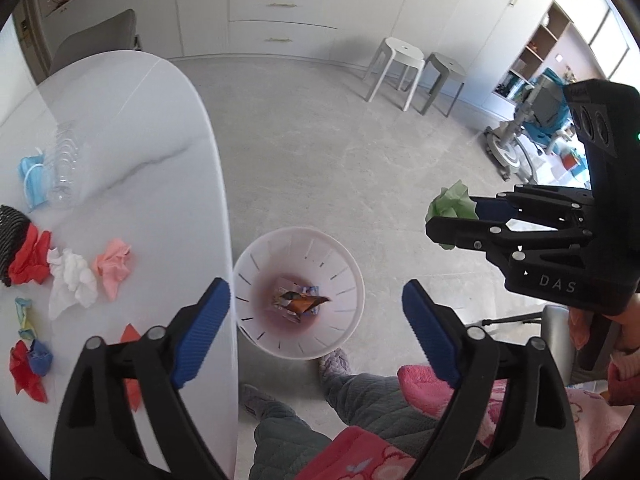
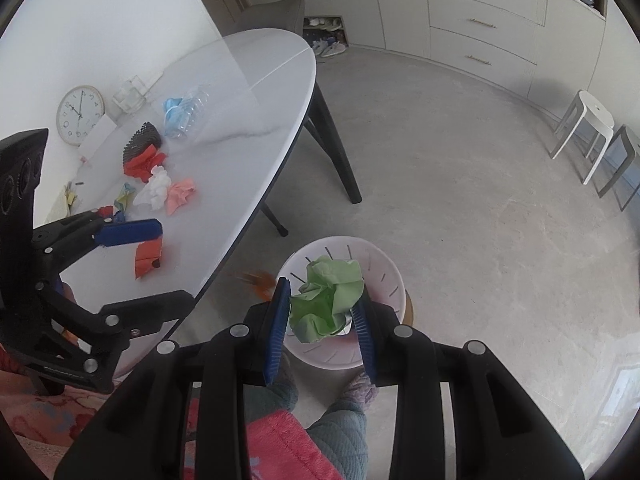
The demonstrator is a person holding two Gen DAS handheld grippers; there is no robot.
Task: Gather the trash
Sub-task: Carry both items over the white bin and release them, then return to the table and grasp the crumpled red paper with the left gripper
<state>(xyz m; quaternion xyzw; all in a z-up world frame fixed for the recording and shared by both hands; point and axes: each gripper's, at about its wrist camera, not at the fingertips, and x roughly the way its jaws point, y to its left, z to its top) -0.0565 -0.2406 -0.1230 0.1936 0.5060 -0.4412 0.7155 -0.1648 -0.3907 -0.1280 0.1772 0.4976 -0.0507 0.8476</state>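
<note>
Green paper wad (image 2: 326,300) pinched between right fingers (image 2: 280,320); left fingers (image 1: 204,332) wide, empty

Both grippers are black with ribbed blue pads (image 1: 202,330) and silver rivets; the right gripper (image 1: 448,216) bears white letters. The person wears pink fleece sleeves (image 1: 424,384) and grey quilted trousers (image 1: 360,408).

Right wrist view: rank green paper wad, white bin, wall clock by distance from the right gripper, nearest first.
1. green paper wad – pinched between the right gripper's pads.
2. white bin – on the floor just beyond and below the wad, beside the table edge.
3. wall clock – far left, propped against the wall at the table's back.
</note>
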